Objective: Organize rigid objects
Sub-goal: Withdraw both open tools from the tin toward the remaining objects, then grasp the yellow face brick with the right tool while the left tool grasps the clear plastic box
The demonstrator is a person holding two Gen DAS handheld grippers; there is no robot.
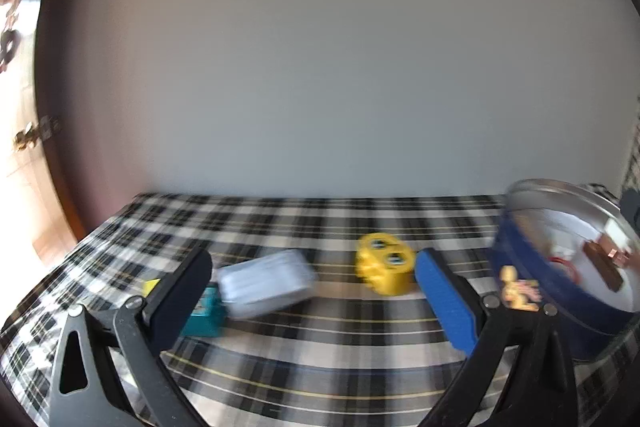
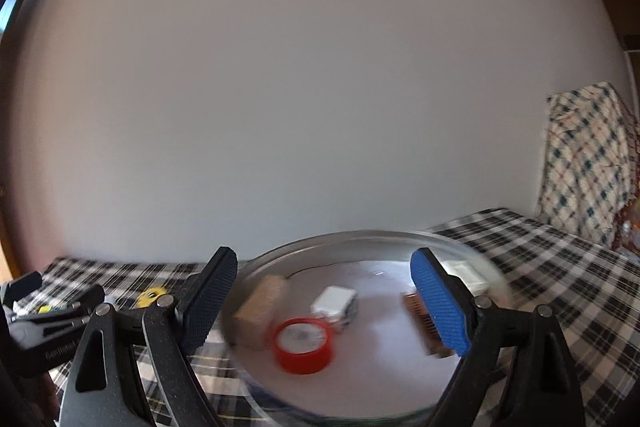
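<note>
The left gripper (image 1: 314, 285) has its fingers (image 1: 446, 301) spread wide with nothing between them, hovering low over the plaid-covered worktop (image 1: 320, 347). Just beyond the gap lie a pale grey-white box (image 1: 266, 281), blurred, and a yellow block with two dark round marks (image 1: 384, 267). Beside the left-hand pad sits a teal box (image 1: 204, 315) touching the pale one, with a small yellow piece (image 1: 152, 286) partly hidden behind the pad. To the right, past the blue pad, stands a round blue tin (image 1: 560, 267) with a silver rim and a yellow figure printed on its wall; a brown comb-like piece (image 1: 604, 267) lies inside it.

The right gripper (image 2: 320, 297) is likewise parted and holds nothing, poised over the open tin (image 2: 360, 239). Inside, on the white bottom, are a red tape roll (image 2: 304, 345), a tan block (image 2: 262, 311) at the left wall, a white box (image 2: 334, 303) just behind the tape, and the brown comb-like piece (image 2: 420, 319) partly behind the blue pad. Far left in this view the other gripper (image 2: 52, 311) shows, and a patterned cloth (image 2: 588, 155) hangs at the right.
</note>
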